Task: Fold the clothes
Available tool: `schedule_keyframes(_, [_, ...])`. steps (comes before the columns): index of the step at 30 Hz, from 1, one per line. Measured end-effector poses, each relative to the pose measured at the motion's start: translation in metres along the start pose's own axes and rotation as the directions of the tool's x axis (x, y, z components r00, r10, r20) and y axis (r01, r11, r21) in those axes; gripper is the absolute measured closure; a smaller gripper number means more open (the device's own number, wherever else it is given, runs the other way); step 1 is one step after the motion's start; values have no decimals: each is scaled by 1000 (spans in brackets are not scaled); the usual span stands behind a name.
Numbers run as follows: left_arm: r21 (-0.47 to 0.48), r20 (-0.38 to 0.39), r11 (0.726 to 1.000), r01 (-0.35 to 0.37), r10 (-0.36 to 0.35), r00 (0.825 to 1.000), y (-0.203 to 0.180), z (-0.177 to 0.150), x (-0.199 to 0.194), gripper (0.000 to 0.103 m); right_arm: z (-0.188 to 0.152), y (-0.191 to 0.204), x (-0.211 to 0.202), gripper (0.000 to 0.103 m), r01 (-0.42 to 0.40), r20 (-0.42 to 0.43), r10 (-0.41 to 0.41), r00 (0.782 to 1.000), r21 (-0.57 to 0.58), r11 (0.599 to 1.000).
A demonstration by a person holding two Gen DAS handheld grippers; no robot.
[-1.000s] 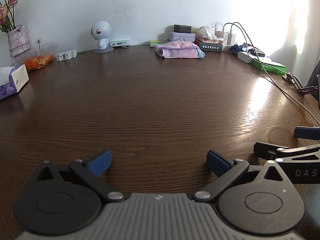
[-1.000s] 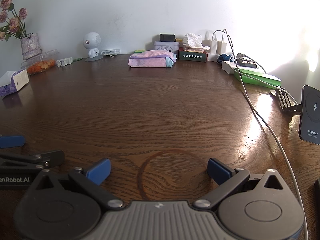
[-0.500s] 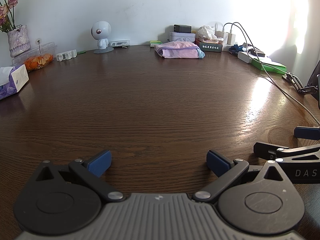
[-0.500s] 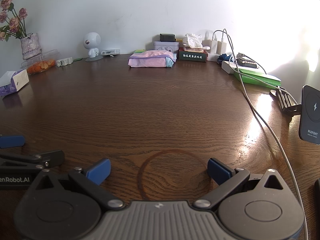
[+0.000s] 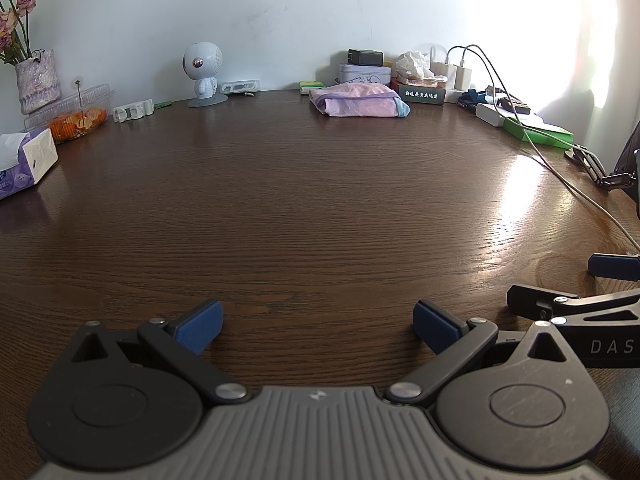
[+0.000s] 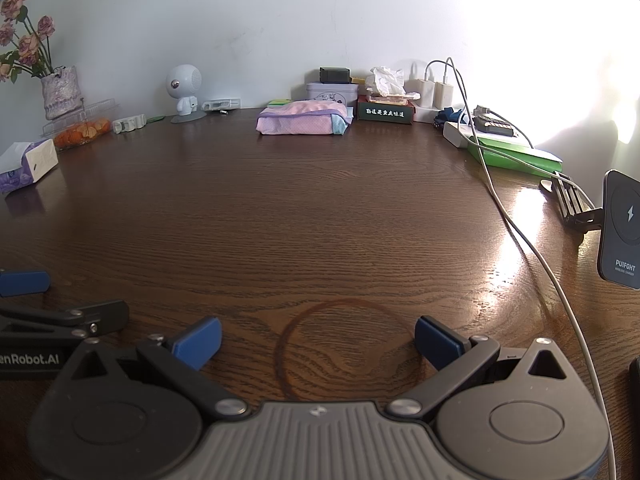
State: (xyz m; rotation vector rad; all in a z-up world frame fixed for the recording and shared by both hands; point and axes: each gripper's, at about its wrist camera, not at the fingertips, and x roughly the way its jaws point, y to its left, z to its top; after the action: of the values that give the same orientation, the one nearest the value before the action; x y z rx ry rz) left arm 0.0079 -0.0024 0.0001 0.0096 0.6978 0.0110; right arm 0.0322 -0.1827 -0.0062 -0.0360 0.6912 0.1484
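A folded pink garment with a blue edge (image 5: pixel 360 104) lies at the far side of the dark wooden table (image 5: pixel 300 208), near the wall; it also shows in the right wrist view (image 6: pixel 304 122). My left gripper (image 5: pixel 318 326) is open and empty, low over the near table edge. My right gripper (image 6: pixel 318 338) is open and empty, just to the right of the left one. Each gripper's blue fingers show at the edge of the other's view: the right one (image 5: pixel 614 266) and the left one (image 6: pixel 24 282). Both are far from the garment.
A tissue box (image 5: pixel 24 160), snack box (image 5: pixel 76 114), vase (image 5: pixel 38 80) and white robot figure (image 5: pixel 202 72) line the back left. Tins, chargers, a green box (image 6: pixel 516 154) and a white cable (image 6: pixel 520 232) are at right, with a phone charger stand (image 6: pixel 622 232).
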Motion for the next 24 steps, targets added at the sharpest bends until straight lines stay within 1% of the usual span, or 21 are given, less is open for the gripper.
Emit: schedule_keyframes(24, [-4, -1, 1000, -5, 5, 1000, -1, 1, 1, 0, -1, 0, 0, 0, 0, 1, 0, 1000, 1, 1000])
